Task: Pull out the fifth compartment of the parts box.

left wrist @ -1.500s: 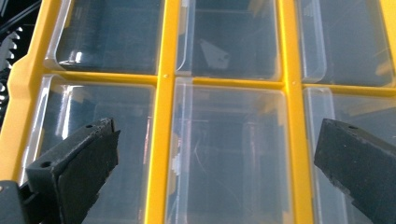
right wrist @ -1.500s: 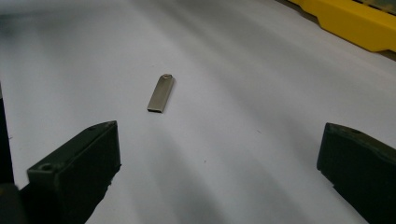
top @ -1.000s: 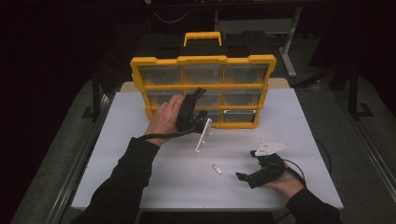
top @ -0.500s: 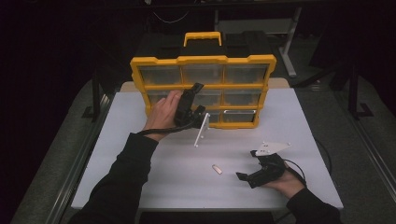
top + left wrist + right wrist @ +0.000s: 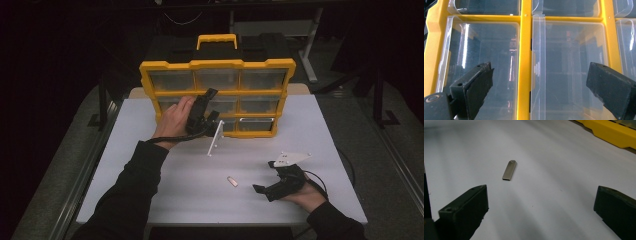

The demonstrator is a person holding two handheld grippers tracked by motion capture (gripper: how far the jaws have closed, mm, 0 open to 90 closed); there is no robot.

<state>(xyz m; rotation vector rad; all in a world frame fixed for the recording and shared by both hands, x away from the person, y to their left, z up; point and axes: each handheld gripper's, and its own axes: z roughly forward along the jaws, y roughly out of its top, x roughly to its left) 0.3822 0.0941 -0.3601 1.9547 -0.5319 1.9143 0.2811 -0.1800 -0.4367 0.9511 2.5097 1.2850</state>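
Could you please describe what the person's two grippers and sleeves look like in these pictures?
Both arms wear long black sleeves. The left gripper and the right gripper are black, each trailing a black cable. The right one carries a grey three-cornered plate on top. Up close, the fingers are blocky black slabs with matte pads and small round holes.

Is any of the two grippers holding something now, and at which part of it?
Nothing is held. The left gripper has open jaws around a clear drawer's handle, just starting to close. The right gripper is open above the table, near a metal USB stick.
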